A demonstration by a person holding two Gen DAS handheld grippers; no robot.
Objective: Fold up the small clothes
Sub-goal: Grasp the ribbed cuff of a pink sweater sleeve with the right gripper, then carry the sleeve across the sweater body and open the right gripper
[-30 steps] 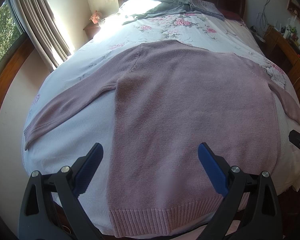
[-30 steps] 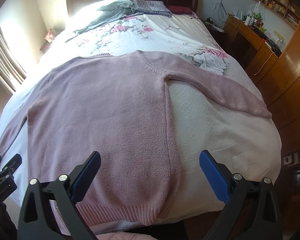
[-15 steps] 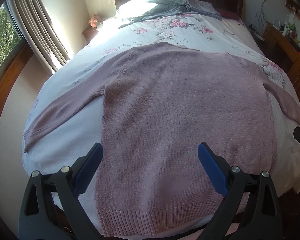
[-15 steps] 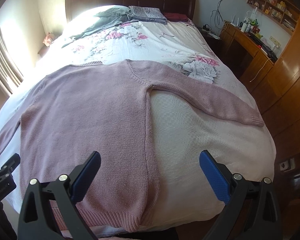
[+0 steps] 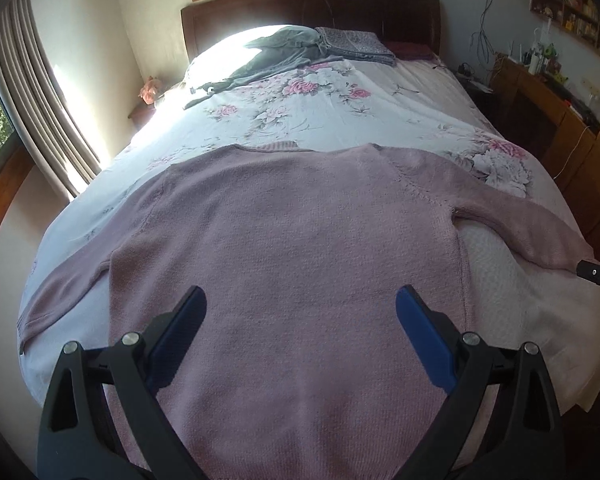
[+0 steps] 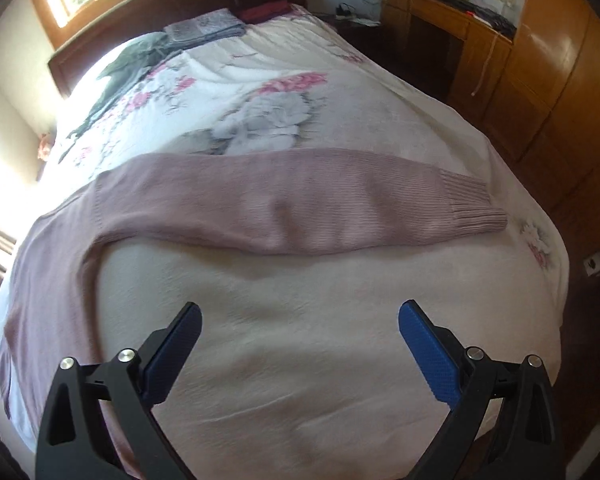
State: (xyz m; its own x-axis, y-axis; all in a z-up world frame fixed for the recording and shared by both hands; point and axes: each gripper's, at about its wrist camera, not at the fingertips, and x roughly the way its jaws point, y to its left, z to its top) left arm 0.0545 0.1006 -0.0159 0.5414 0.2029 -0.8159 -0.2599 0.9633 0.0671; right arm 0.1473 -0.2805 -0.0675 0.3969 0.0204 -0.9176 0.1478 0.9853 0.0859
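Note:
A mauve knitted sweater (image 5: 292,248) lies flat on the bed, sleeves spread to both sides. My left gripper (image 5: 302,300) hovers open over the lower middle of its body, nothing between the blue pads. In the right wrist view the sweater's right sleeve (image 6: 300,204) stretches across the bedspread to its ribbed cuff (image 6: 472,208). My right gripper (image 6: 300,316) stands open above bare bedspread just below that sleeve. A tip of the right gripper (image 5: 598,274) shows at the right edge of the left wrist view, beside the sleeve end.
The bed (image 5: 512,280) has a floral cover. Grey clothes (image 5: 276,56) and a folded patterned cloth (image 5: 356,42) lie near the headboard. Curtains (image 5: 36,112) hang at left. A wooden desk and cabinets (image 6: 500,60) stand close along the bed's right side.
The right gripper has swung right, from over the sweater's body to the right sleeve. The left gripper has shifted right and tilted up, now centred over the body. Both stay open.

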